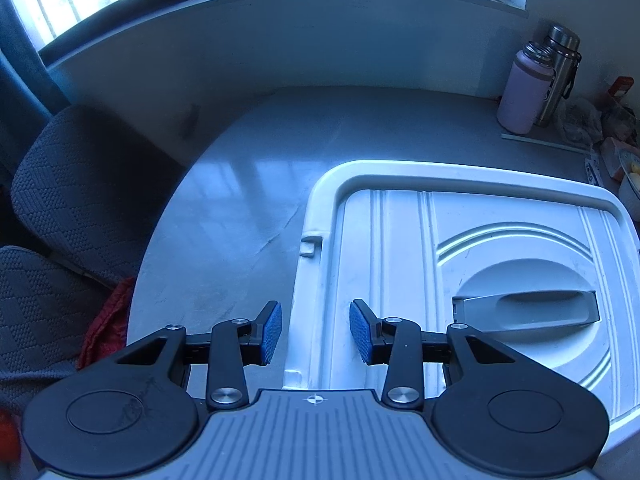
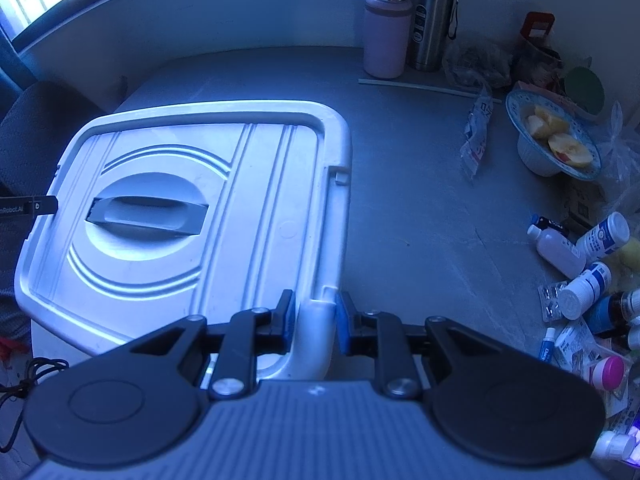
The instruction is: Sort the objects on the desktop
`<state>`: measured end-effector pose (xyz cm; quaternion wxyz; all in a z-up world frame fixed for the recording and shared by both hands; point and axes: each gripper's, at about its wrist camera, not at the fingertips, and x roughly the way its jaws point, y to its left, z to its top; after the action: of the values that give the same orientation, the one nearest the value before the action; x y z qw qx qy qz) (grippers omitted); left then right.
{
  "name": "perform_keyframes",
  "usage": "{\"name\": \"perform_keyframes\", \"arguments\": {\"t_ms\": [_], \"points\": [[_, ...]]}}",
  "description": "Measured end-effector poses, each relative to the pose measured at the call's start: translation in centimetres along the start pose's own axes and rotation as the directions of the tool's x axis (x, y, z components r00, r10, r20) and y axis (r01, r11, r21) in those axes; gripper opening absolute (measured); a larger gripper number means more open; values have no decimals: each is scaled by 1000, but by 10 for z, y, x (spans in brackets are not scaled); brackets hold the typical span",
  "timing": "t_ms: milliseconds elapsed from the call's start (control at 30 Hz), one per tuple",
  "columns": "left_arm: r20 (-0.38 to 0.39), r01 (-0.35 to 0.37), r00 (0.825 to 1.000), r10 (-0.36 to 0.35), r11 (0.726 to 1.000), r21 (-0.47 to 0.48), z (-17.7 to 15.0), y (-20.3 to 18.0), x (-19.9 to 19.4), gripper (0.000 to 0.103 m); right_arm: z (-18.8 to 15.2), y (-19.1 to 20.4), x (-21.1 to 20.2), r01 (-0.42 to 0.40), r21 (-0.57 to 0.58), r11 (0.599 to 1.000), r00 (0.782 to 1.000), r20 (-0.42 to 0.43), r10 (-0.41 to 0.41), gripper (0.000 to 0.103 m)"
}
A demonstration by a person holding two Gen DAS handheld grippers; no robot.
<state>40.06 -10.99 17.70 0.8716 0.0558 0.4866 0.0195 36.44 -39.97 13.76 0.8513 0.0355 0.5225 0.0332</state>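
Two tools straddle the storage-box lid (image 2: 192, 216) rim: right tool (image 2: 316, 322) pinching it, left tool (image 1: 315, 330) wide; lifting it likely comes next.

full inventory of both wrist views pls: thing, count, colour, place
storage box: 1, white, lid on with grey handle, left part of table
table: 1, grey, under everything
flasks: 2, one pink, one steel, back of table by wall
bowl: 1, white with blue pattern, holds cut fruit, right side
small bottles: several, mostly white, some blue, one pink cap, right edge
sachet: 1, clear and white, left of bowl
chair: 1, dark grey, left of table
left tongs: open, straddling box's left rim
right tongs: around box's right rim, grip unclear
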Motion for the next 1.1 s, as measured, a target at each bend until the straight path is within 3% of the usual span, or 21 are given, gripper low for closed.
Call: {"name": "perform_keyframes", "arguments": {"t_ms": [167, 200, 233, 333, 467, 633, 733, 933, 1100], "points": [[10, -25, 1000, 25, 999, 21, 0, -3, 0, 42, 1, -1, 4, -15, 10, 1000, 1000, 3, 15, 24], [13, -33, 999, 33, 999, 28, 1, -4, -1, 45, 2, -2, 5, -23, 16, 1000, 1000, 2, 23, 28], [17, -43, 999, 42, 998, 36, 1, -5, -2, 49, 2, -3, 5, -31, 21, 999, 1000, 1, 31, 37], [55, -29, 998, 26, 998, 56, -4, -6, -11, 64, -3, -4, 5, -30, 48, 998, 999, 31, 29, 42], [134, 5, 991, -12, 999, 53, -13, -6, -33, 70, -10, 2, -9, 31, 25, 999, 996, 87, -33, 54], [184, 11, 983, -20, 999, 46, -23, -1, -61, 88, -24, 19, -32, 28, 5, 1000, 990, 135, -29, 66], [205, 11, 979, -21, 999, 49, -39, 1, -77, 89, -39, 30, -42, 22, 4, 1000, 988, 156, -22, 73], [253, 43, 967, -41, 999, -3, -93, 18, -100, 89, -81, 53, -60, 44, 0, 999, 973, 228, -42, 75], [319, 24, 948, -19, 1000, -10, -153, 22, -108, 89, -128, 66, -72, 56, 47, 997, 936, 346, -69, 77]]}}
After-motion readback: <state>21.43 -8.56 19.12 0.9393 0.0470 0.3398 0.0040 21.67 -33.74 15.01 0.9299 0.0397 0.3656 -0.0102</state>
